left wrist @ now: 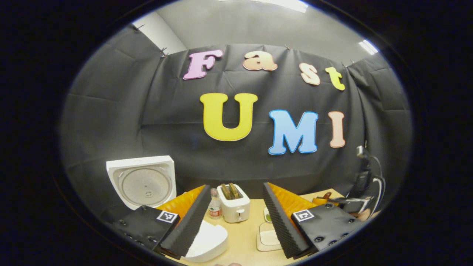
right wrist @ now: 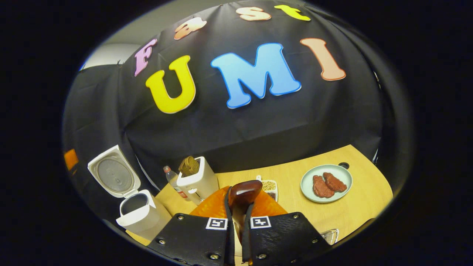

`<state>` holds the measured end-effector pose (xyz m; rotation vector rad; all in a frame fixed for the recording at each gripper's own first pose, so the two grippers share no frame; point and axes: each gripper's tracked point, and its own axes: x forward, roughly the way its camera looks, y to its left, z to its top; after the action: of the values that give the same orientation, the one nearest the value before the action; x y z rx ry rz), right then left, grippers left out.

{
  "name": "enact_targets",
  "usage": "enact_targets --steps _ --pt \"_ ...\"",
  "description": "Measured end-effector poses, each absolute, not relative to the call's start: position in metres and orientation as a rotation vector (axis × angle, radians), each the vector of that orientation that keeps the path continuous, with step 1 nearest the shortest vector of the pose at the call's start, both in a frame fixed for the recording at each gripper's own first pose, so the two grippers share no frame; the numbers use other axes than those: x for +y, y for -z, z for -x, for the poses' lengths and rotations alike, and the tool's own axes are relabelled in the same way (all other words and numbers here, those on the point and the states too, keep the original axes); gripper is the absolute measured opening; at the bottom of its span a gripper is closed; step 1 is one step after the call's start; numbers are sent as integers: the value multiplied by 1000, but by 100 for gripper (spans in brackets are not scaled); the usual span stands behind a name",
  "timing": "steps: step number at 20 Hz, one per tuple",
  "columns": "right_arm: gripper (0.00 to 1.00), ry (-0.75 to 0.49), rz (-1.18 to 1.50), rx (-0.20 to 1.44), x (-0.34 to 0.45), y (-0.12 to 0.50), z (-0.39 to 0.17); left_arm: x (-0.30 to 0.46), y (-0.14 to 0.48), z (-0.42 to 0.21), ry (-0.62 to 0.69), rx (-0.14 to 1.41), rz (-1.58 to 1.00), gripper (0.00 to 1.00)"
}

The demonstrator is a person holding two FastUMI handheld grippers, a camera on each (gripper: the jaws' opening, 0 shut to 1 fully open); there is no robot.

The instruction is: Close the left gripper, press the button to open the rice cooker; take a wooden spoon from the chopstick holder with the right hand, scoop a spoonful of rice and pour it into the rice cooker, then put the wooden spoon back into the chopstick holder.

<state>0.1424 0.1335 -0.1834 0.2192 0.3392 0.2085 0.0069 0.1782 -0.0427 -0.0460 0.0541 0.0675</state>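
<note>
The white rice cooker (right wrist: 137,216) stands at the table's left with its lid (right wrist: 112,175) raised and the pot showing. My right gripper (right wrist: 241,207) is shut on the handle of a dark wooden spoon (right wrist: 244,192), whose bowl sticks up between the fingers. I cannot tell if it holds rice. My left gripper (left wrist: 235,186) is open above the table, fingers wide apart. The cooker body (left wrist: 207,242) lies under its left finger and the raised lid (left wrist: 144,183) stands to the left. The right gripper (left wrist: 329,199) shows far right.
A white toaster (right wrist: 197,181) with bread and a small bottle (right wrist: 170,177) stand behind the cooker. A small dish of grains (right wrist: 269,186) sits mid-table. A pale green plate (right wrist: 308,188) with two pieces of meat is at the right. A shiny metal object (right wrist: 330,234) lies by the front edge.
</note>
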Motion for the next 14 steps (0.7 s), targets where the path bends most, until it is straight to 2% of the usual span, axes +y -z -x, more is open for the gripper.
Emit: enact_targets --steps 1,6,10,14 --pt "8 -202 -195 362 140 199 -149 182 44 -7 -69 57 49 100" --pt "8 -190 -113 453 170 260 -166 210 52 -7 -100 79 41 97" --pt "8 -229 -135 471 202 269 -164 230 62 -7 -123 97 48 97" --pt "8 -294 -301 522 234 271 -151 242 71 -3 -137 118 51 97"
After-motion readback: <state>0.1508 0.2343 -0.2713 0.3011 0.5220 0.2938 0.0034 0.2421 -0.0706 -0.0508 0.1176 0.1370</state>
